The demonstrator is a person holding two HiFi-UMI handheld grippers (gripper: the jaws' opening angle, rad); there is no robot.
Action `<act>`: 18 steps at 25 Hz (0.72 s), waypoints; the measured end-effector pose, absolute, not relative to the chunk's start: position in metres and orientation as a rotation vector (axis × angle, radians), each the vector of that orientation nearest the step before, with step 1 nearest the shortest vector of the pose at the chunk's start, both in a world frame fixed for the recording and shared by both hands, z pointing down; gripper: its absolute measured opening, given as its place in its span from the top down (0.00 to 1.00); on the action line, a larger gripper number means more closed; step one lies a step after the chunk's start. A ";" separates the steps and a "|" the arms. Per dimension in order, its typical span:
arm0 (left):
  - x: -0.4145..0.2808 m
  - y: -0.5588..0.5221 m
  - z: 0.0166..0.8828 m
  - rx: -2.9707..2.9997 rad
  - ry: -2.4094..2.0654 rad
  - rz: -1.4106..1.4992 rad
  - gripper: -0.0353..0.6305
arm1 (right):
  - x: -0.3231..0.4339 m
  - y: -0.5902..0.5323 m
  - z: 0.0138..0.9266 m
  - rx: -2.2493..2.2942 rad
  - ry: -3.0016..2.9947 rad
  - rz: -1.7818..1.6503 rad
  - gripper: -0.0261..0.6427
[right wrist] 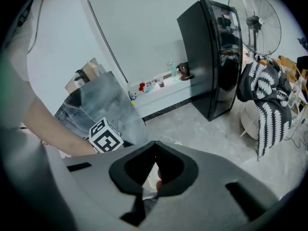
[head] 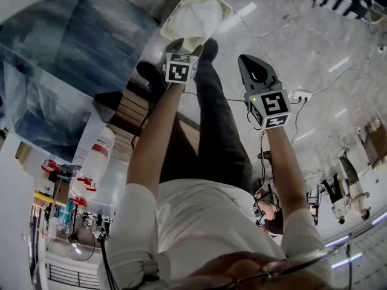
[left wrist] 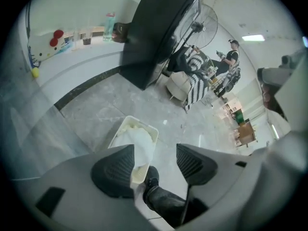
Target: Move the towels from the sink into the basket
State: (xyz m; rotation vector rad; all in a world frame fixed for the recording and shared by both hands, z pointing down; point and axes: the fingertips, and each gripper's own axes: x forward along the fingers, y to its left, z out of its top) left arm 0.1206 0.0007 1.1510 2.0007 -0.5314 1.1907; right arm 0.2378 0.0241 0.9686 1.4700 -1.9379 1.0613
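White towel | in basket | below parted fingers (left gripper)

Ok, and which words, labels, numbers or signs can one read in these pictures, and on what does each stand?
None of the print here can be read.
Left marker cube, right marker cube: black-and-white square codes only, no letters.
White jug, red label: too blurred.
Bottle on the counter: label too small.
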 end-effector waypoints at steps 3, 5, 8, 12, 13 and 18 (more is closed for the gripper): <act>0.130 -0.003 1.092 2.031 -0.493 1.107 0.58 | 0.236 0.018 0.927 1.499 -1.940 1.011 0.97; 0.134 -0.006 1.048 2.071 -0.476 1.056 0.61 | 0.237 0.016 0.895 1.526 -1.941 0.981 0.97; 0.133 -0.012 0.981 2.130 -0.458 1.007 0.67 | 0.237 0.017 0.847 1.555 -1.936 0.951 0.97; 0.122 -0.015 0.896 2.193 -0.438 0.962 0.71 | 0.230 0.018 0.782 1.587 -1.951 0.922 0.97; 0.119 -0.016 0.874 2.217 -0.430 0.951 0.73 | 0.227 0.018 0.765 1.596 -1.961 0.918 0.97; 0.104 -0.018 0.766 2.381 -0.373 0.857 0.82 | 0.211 0.018 0.678 1.624 -2.029 0.893 0.97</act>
